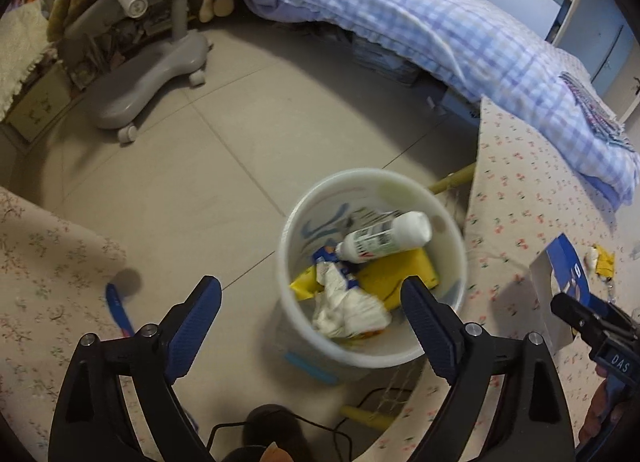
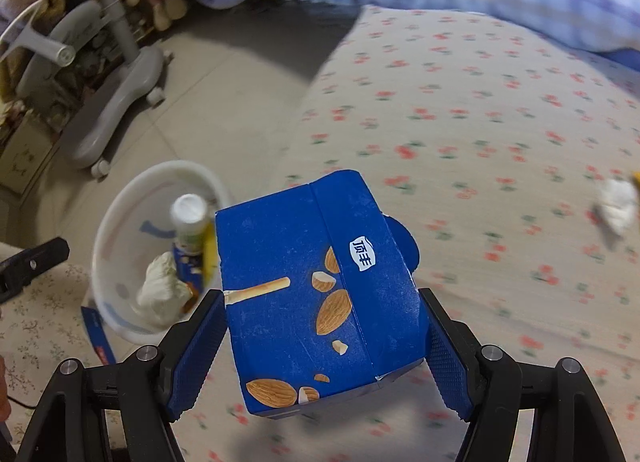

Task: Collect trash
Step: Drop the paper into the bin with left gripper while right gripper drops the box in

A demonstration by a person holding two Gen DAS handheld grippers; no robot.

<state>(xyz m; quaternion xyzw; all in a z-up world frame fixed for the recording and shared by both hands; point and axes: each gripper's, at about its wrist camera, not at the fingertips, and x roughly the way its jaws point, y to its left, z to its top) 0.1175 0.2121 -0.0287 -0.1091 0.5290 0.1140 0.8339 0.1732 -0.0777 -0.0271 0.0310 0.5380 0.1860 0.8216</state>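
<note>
Blue snack box (image 2: 316,294) — "顶丰" label | right hand-held gripper (image 2: 324,350) clamps it

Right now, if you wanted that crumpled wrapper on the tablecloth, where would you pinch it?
Pinch the wrapper across its bunched white middle, coming straight down from above. It lies low on the tablecloth, so only the raised crumple gives fingers something to close on. Blur hides finer detail.
</note>
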